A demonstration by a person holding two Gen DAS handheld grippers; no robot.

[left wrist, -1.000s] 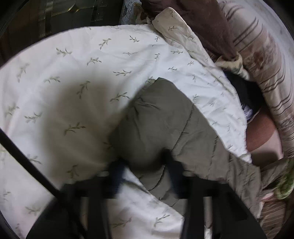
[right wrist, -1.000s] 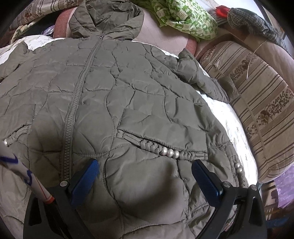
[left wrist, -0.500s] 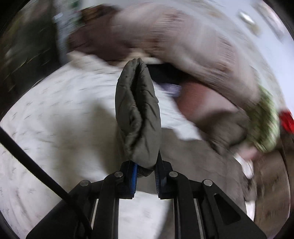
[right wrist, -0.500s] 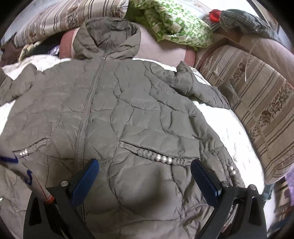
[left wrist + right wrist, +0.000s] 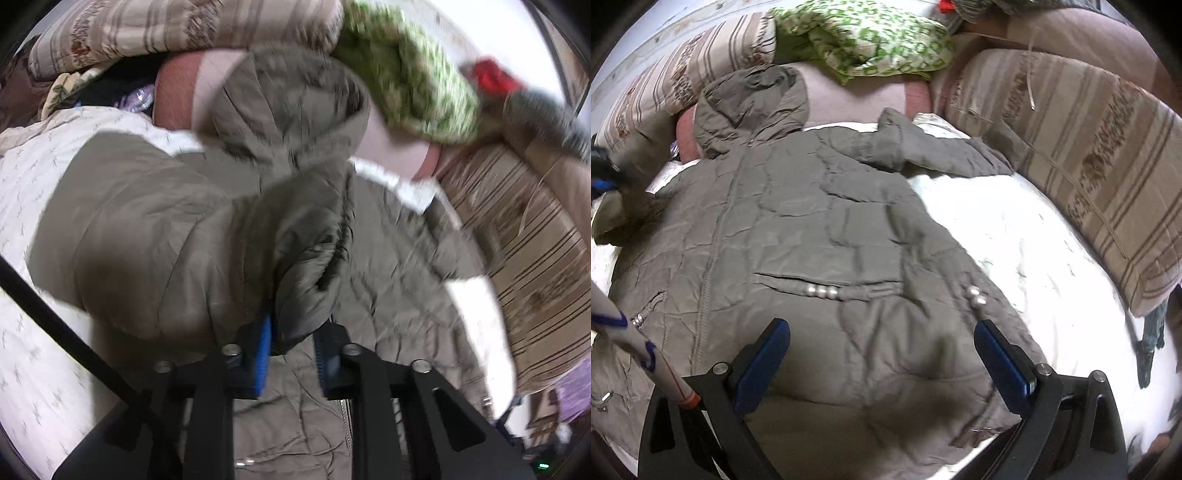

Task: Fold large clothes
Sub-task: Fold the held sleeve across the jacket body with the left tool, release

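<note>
Quilted olive jacket (image 5: 820, 229), puffy sleeve (image 5: 295, 273)

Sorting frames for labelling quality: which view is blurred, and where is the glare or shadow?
Left wrist view: motion blur smears the green cloth and the jacket. Right wrist view: sharper; the white quilt is blown out, and shadow falls on the jacket hem between the open right gripper fingers.

olive quilted jacket (image 5: 820, 236), green-patterned cloth (image 5: 864, 40)
</note>
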